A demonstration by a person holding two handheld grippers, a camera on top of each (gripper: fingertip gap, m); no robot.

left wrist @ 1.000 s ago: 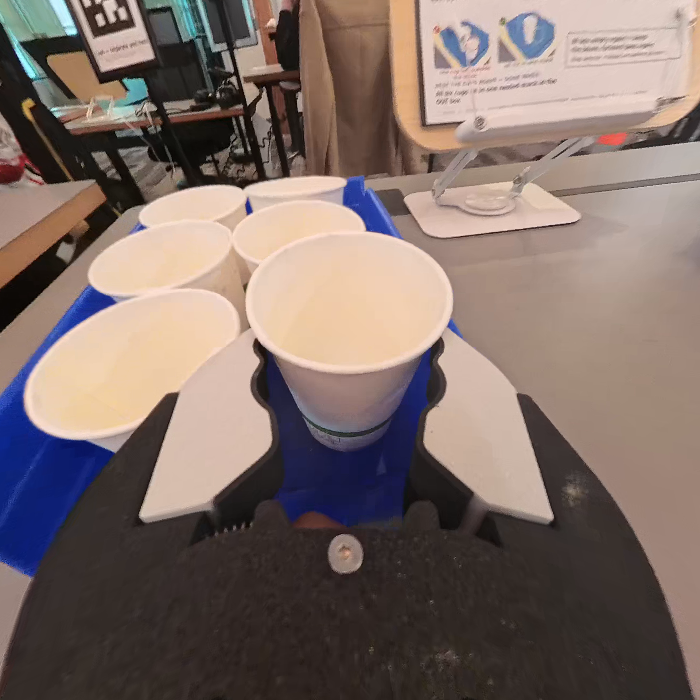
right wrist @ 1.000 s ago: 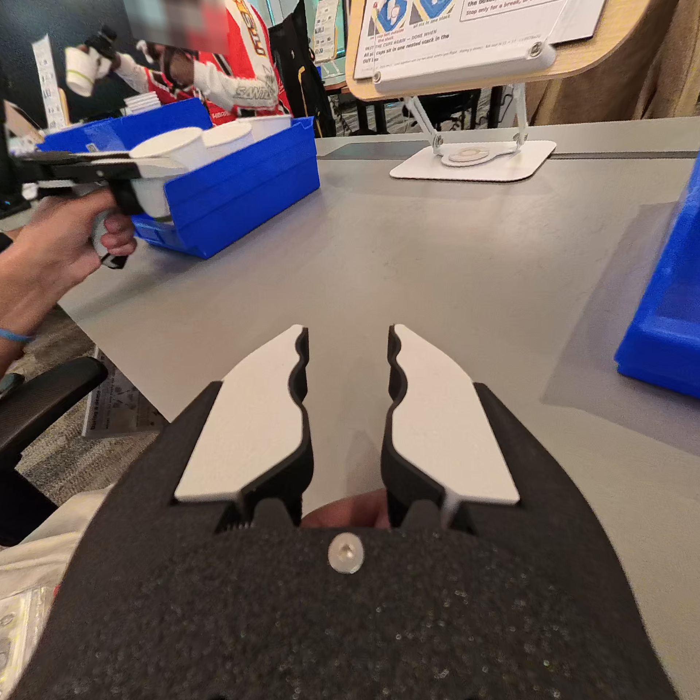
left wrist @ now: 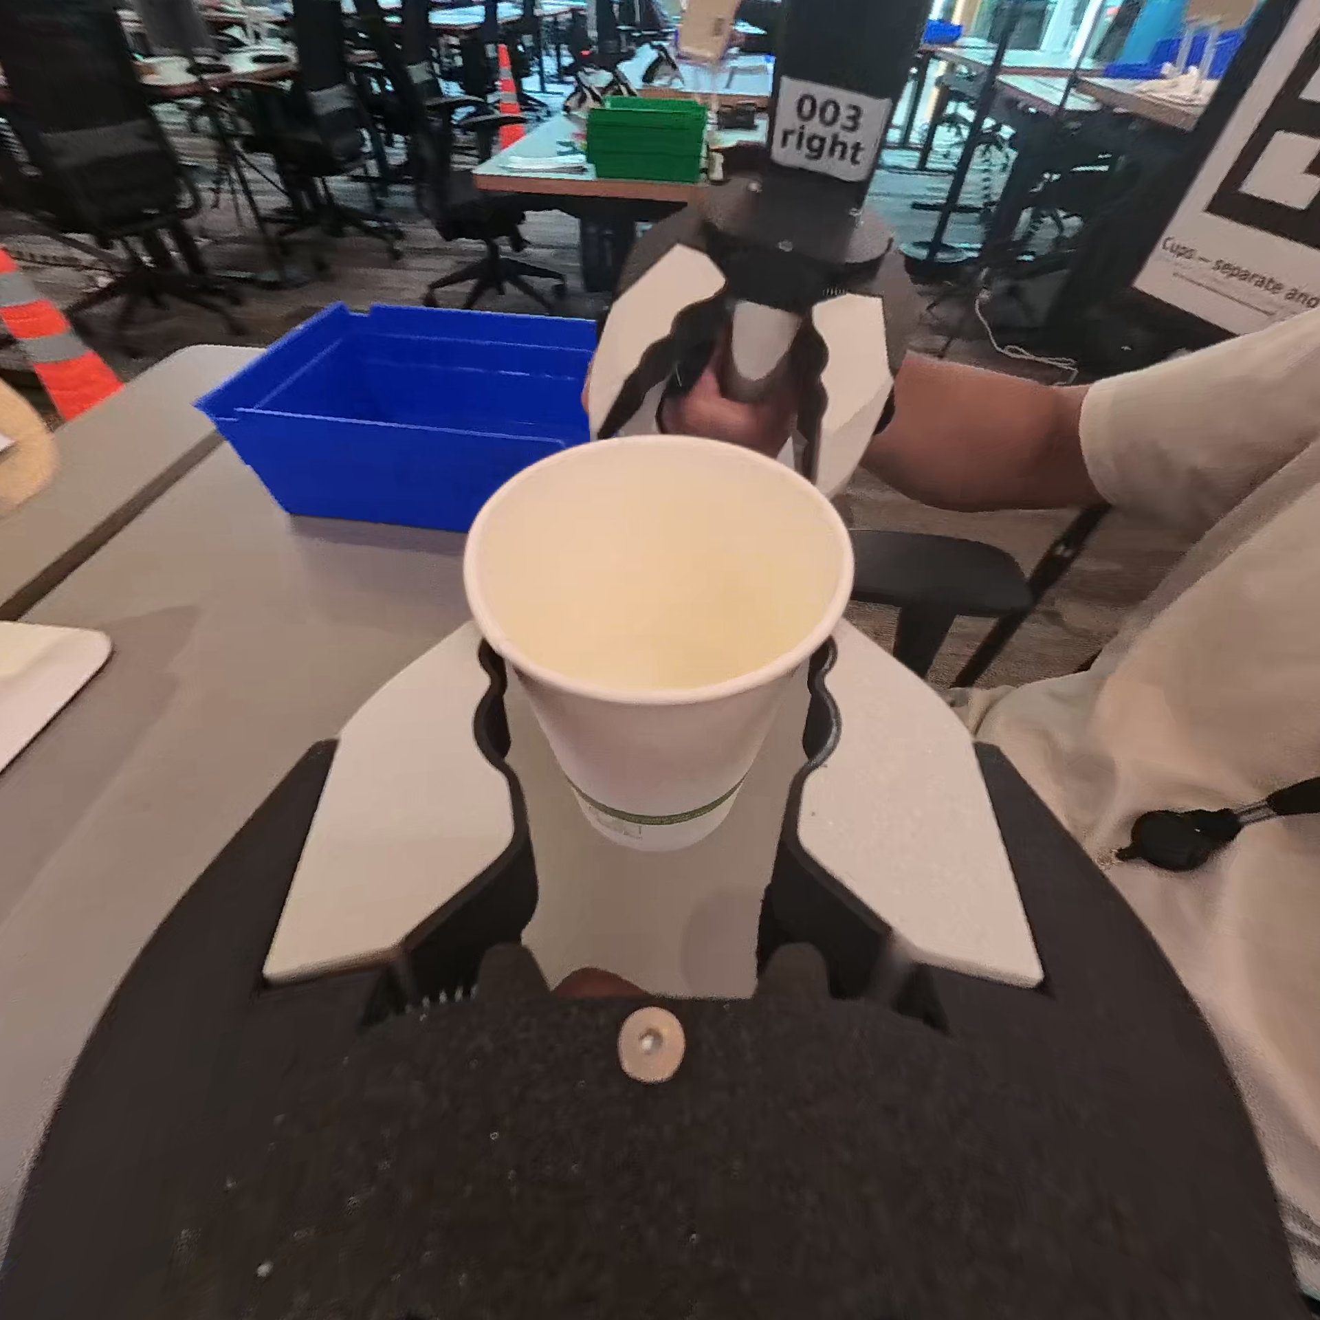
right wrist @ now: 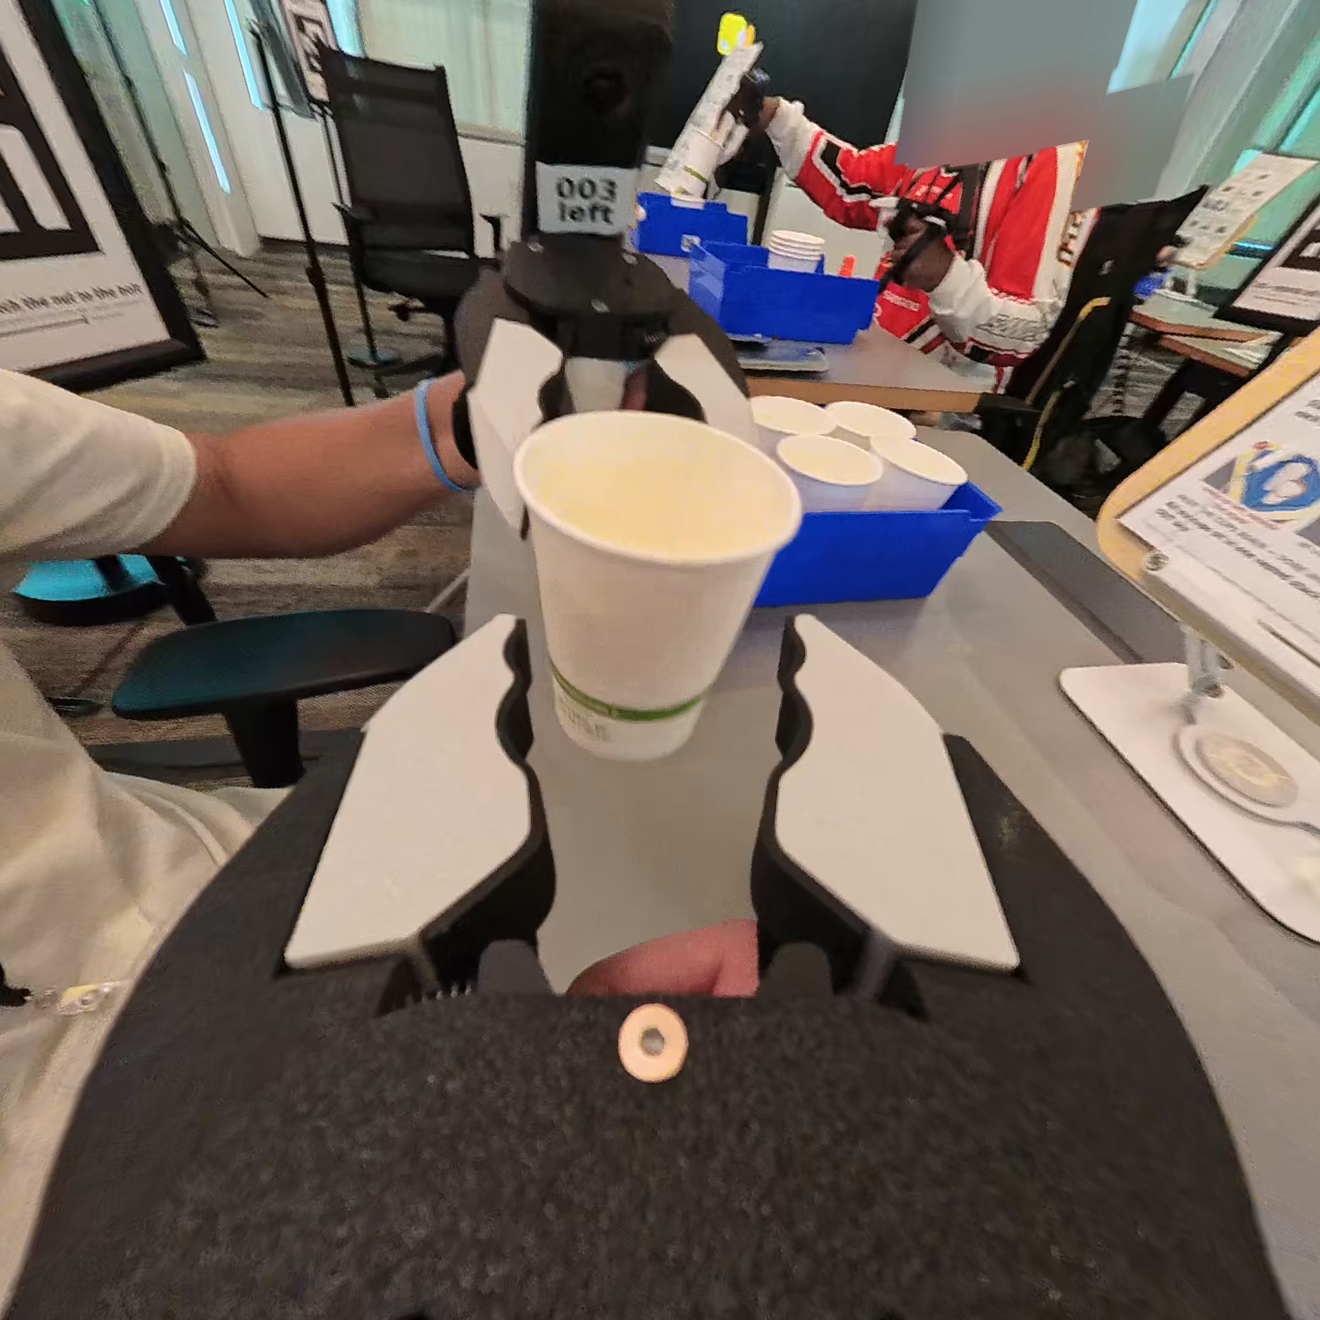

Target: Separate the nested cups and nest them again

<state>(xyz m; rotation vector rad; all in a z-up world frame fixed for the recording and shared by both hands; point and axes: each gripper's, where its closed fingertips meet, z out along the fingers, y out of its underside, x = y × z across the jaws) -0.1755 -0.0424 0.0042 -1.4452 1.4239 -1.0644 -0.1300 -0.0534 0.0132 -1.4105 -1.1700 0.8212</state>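
- left gripper (left wrist: 653,686) clamped on a white paper cup (left wrist: 657,628), fingers against its wall just under the rim; cup upright, empty, held clear above the grey table (left wrist: 214,686)
- right gripper (right wrist: 653,686) spread wide, holding nothing; cup's base (right wrist: 628,721) sits between its fingertips, visible gap on the right side, left side too close to tell contact
- the two grippers face each other head-on, cup between them, near the table's front edge
- blue bin (right wrist: 878,550) with four loose cups (right wrist: 828,464) behind the left gripper, close by
- second blue bin (left wrist: 400,428), no contents visible, behind the right gripper
- white stand base (right wrist: 1171,771) with a tilted instruction board on the table's far side; bare table under the cup
- chair armrest (right wrist: 286,657) just off the table edge
- room: office chairs, desks, orange cones; a person in a red jacket at another table
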